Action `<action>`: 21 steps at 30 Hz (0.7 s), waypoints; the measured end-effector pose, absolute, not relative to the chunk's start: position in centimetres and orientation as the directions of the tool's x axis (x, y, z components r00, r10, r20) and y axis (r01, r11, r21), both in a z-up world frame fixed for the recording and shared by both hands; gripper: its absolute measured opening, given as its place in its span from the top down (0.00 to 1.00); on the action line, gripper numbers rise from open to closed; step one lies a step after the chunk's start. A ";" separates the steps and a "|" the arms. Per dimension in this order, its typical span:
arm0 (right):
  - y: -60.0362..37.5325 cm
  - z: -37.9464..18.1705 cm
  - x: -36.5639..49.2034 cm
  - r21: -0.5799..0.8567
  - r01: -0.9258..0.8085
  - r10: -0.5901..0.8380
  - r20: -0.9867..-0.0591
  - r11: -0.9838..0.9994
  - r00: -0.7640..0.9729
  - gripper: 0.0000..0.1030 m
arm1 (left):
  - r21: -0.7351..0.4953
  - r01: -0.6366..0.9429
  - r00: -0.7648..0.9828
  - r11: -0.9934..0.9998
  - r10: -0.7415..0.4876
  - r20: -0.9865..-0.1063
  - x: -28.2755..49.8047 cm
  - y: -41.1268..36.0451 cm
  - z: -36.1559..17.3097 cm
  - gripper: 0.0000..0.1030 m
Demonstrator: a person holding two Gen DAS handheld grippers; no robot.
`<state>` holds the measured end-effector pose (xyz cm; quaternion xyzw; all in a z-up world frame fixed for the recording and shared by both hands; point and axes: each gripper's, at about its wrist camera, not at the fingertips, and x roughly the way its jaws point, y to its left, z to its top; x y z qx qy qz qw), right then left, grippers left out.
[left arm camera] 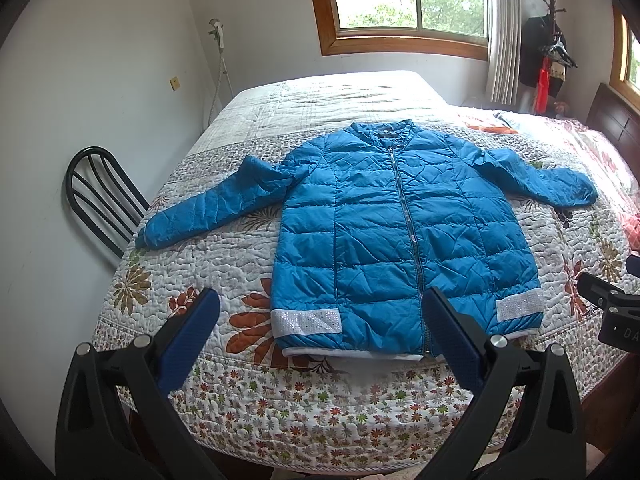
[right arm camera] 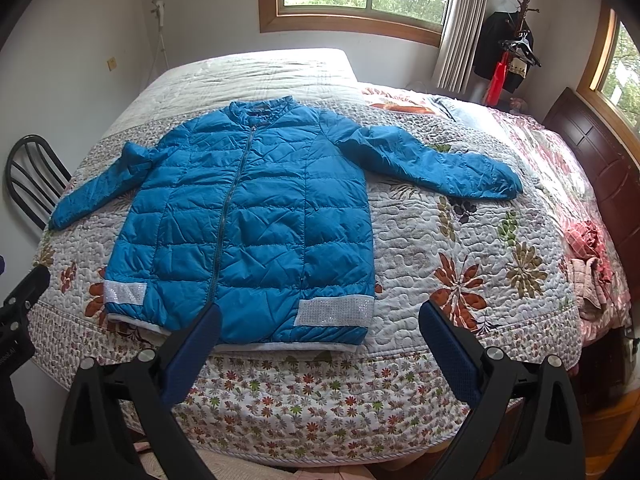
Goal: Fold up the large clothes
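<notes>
A blue quilted puffer jacket [left arm camera: 400, 232] [right arm camera: 256, 224] lies flat and zipped on the bed, front up, collar toward the window, both sleeves spread sideways. Silver sparkly bands sit near its hem corners. My left gripper [left arm camera: 322, 300] hovers open above the bed's near edge, in front of the hem's left half. My right gripper [right arm camera: 320, 312] is open too, hanging in front of the hem's right corner. Neither touches the jacket. The right gripper's body [left arm camera: 612, 312] shows at the right edge of the left wrist view, the left gripper's body [right arm camera: 20, 312] at the left edge of the right wrist view.
A floral quilt [left arm camera: 320, 400] [right arm camera: 460, 248] covers the bed. A black metal chair [left arm camera: 100, 196] [right arm camera: 32, 176] stands at the bed's left side by the wall. A dark wooden headboard [right arm camera: 600, 160] is at the right, with crumpled pink cloth [right arm camera: 592, 272] near it. A coat rack [right arm camera: 516, 40] stands beside the window.
</notes>
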<state>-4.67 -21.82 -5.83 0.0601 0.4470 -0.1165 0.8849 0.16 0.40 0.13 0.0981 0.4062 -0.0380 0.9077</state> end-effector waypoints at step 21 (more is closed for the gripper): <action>-21.7 -6.0 -4.5 0.004 0.260 -0.150 -0.807 0.966 0.571 0.04 | 0.149 0.148 0.667 0.978 0.012 -0.745 0.0 0.7 0.3 0.03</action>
